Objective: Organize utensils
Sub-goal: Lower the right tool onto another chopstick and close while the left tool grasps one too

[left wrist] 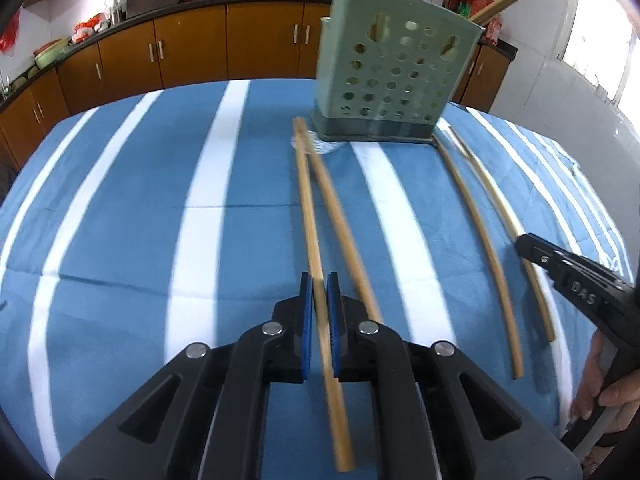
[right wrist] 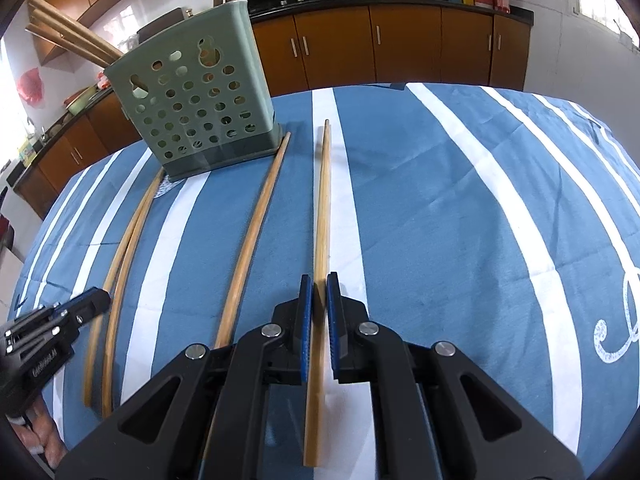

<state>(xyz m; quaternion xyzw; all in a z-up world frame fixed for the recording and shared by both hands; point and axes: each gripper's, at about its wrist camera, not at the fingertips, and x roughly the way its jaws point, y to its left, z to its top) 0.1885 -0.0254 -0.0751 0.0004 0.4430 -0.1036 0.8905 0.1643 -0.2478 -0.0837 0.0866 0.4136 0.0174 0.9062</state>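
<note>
A green perforated utensil holder (left wrist: 394, 76) stands on the blue striped cloth and also shows in the right wrist view (right wrist: 200, 108), with several chopsticks inside. My left gripper (left wrist: 319, 292) is shut on a wooden chopstick (left wrist: 310, 216) that runs between its blue pads. A second chopstick (left wrist: 344, 232) lies beside it. My right gripper (right wrist: 319, 292) is shut on another chopstick (right wrist: 322, 208); it shows in the left wrist view (left wrist: 528, 246). Another chopstick (right wrist: 252, 240) lies to its left. The left gripper shows at the left edge of the right wrist view (right wrist: 92, 304).
Two more chopsticks (right wrist: 116, 264) lie on the cloth (right wrist: 440, 220) left of the right gripper. Brown kitchen cabinets (left wrist: 192, 48) and a counter with pans stand behind the table. A white wall is at the right.
</note>
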